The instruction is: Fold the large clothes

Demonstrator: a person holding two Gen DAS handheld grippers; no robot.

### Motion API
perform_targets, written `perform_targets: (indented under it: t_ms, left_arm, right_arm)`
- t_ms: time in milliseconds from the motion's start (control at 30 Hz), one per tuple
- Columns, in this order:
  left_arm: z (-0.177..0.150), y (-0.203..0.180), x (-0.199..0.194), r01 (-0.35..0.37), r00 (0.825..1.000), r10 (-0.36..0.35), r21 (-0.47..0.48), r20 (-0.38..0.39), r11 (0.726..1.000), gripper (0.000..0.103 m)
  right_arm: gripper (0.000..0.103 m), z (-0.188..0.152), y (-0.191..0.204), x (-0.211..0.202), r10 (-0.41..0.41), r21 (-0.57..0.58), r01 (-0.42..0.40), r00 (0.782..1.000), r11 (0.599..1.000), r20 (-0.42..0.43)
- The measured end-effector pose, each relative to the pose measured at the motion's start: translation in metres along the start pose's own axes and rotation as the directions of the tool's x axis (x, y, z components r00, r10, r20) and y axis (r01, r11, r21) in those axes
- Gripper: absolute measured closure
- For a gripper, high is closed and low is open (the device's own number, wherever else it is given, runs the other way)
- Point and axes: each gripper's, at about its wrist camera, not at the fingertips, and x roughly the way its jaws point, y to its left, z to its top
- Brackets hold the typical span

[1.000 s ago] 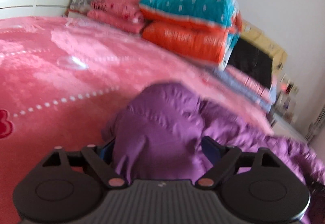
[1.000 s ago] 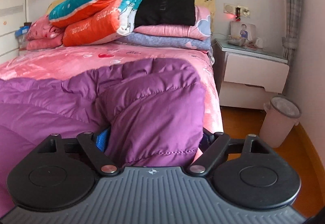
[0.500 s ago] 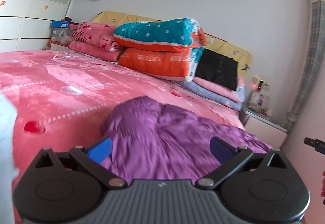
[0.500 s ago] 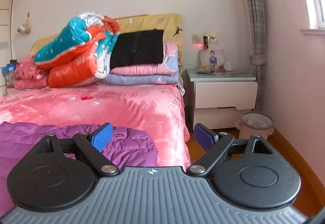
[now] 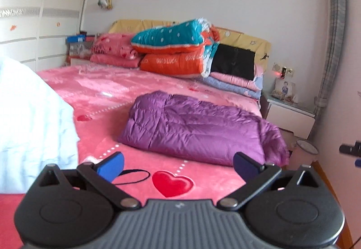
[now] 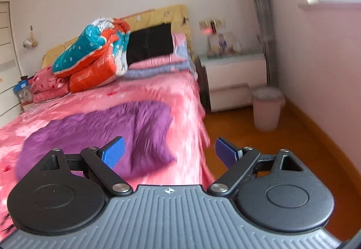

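**Where things lie on the bed**

Ahead of you the folded jacket [image 5: 198, 129] lies on the bed [image 5: 94, 91], near its right edge. Stacked quilts [image 5: 178, 50] sit behind it; the nightstand [image 6: 234, 77] and bin [image 6: 267, 109] stand right.

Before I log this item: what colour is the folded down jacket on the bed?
Purple; the down jacket shows best in the left wrist view.
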Motion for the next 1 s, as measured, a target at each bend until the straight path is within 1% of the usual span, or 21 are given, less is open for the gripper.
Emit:
perform_targets:
  t_ms: [100, 167, 200, 267, 333, 433, 567, 633, 767, 867, 1000]
  left_arm:
    - [0.000, -0.013, -0.046, -0.005, 0.999, 0.005, 0.014, 0.032, 1.000, 0.001]
    - [-0.004, -0.018, -0.069, -0.011, 0.999, 0.010, 0.015, 0.047, 1.000, 0.001]
    - [-0.007, -0.021, -0.080, -0.013, 0.999, 0.013, 0.014, 0.038, 1.000, 0.001]
    - [-0.012, -0.026, -0.096, -0.024, 1.000, 0.024, 0.011, 0.012, 1.000, 0.001]
    - [-0.016, -0.029, -0.111, -0.028, 1.000, 0.028, 0.001, -0.007, 1.000, 0.001]
    - [-0.021, -0.028, -0.132, -0.014, 0.999, 0.013, -0.030, -0.032, 0.999, 0.001]
    - [-0.022, -0.024, -0.154, -0.027, 0.999, 0.025, -0.048, -0.043, 0.998, 0.001]
    - [-0.023, -0.024, -0.167, -0.031, 0.999, 0.029, -0.054, -0.036, 0.998, 0.001]
    - [-0.023, -0.024, -0.185, -0.058, 0.998, 0.057, -0.042, -0.015, 0.997, 0.001]
    - [-0.023, -0.025, -0.193, -0.082, 0.997, 0.082, -0.020, 0.003, 0.996, 0.001]
    - [-0.025, -0.025, -0.197, -0.089, 0.996, 0.089, -0.024, 0.015, 0.996, 0.001]
  right_arm:
    - [0.000, -0.010, 0.001, -0.055, 0.011, -0.023, -0.011, 1.000, 1.000, -0.002]
    - [0.000, -0.013, -0.003, -0.087, 0.070, -0.011, -0.070, 0.997, 0.997, 0.022]
    - [0.000, -0.014, -0.004, -0.104, 0.090, -0.006, -0.090, 0.995, 0.996, 0.034]
    - [0.000, -0.018, -0.002, -0.136, 0.084, -0.036, -0.082, 0.995, 0.996, 0.059]
    - [0.000, -0.021, -0.001, -0.162, 0.099, -0.056, -0.094, 0.991, 0.994, 0.091]
    - [0.000, -0.022, -0.004, -0.193, 0.134, -0.034, -0.131, 0.984, 0.991, 0.114]
    - [0.000, -0.016, -0.002, -0.211, 0.154, -0.032, -0.151, 0.982, 0.988, 0.108]
    - [0.000, -0.014, -0.001, -0.219, 0.161, -0.031, -0.159, 0.981, 0.987, 0.107]
    - [0.000, -0.012, 0.005, -0.227, 0.169, -0.070, -0.161, 0.978, 0.985, 0.123]
    - [0.000, -0.015, 0.011, -0.235, 0.180, -0.089, -0.170, 0.976, 0.981, 0.124]
    - [0.000, -0.019, 0.015, -0.239, 0.195, -0.117, -0.180, 0.972, 0.977, 0.128]
